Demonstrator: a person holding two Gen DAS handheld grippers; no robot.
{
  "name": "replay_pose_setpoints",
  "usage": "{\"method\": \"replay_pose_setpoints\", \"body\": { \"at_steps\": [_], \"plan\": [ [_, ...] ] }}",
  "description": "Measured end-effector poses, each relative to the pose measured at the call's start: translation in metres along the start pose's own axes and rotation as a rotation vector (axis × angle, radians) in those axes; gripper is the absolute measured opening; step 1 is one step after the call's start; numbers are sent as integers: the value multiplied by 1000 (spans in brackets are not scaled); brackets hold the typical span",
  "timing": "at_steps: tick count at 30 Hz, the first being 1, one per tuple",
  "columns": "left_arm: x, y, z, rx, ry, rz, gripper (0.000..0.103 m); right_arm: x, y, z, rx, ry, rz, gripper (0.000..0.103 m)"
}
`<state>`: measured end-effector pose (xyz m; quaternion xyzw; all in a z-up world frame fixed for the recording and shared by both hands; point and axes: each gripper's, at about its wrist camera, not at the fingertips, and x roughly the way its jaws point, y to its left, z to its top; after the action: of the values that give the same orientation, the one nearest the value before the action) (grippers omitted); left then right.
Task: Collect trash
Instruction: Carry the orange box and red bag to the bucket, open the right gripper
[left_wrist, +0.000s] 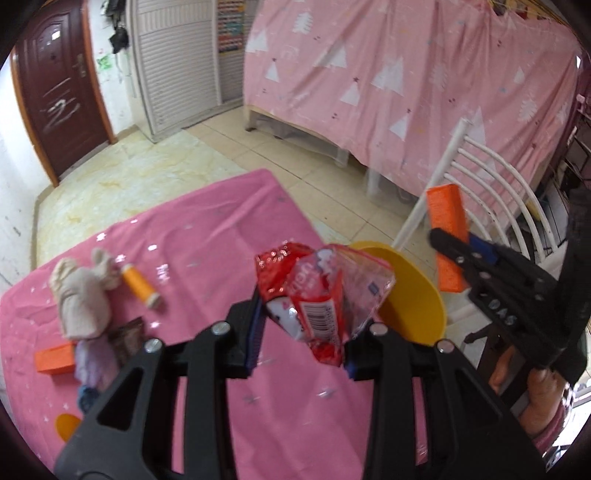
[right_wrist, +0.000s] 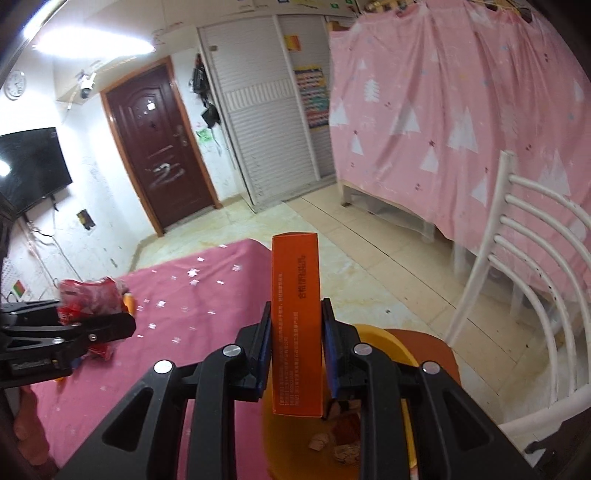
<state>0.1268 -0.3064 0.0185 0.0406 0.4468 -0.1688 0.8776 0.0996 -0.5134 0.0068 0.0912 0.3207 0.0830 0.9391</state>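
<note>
Drop-off step, I'd say: right gripper (right_wrist: 295, 343) clamped an orange box (right_wrist: 295, 325) right above the yellow bin (right_wrist: 384, 339), left gripper (left_wrist: 301, 328) pinched a red wrapper (left_wrist: 314, 295) just short of it, so both needed letting go.

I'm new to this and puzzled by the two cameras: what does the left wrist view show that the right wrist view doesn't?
Only the left wrist view: a cloth bundle, an orange spool and a second orange box on the pink tablecloth.

Only the right wrist view: scraps already inside the yellow bin, a TV.

Both: red wrapper in the left gripper, orange box in the right gripper.
</note>
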Motion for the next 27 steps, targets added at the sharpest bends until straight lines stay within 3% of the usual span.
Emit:
{"method": "replay_pose_setpoints", "body": {
  "at_steps": [14, 17, 19, 22, 27],
  "plan": [
    [22, -49, 14, 68, 38, -39, 32, 26, -29, -9, 56, 79, -20, 21],
    [24, -54, 15, 73, 44, -43, 32, 22, -36, -9, 77, 69, -25, 30],
    [26, -55, 15, 78, 44, -38, 33, 21, -42, -8, 93, 63, -15, 44],
    [30, -61, 16, 85, 50, -41, 33, 16, -49, -6, 109, 43, -36, 56],
    [37, -74, 19, 103, 61, -64, 36, 2, -71, -4, 168, 0, -68, 59]
  ]
}}
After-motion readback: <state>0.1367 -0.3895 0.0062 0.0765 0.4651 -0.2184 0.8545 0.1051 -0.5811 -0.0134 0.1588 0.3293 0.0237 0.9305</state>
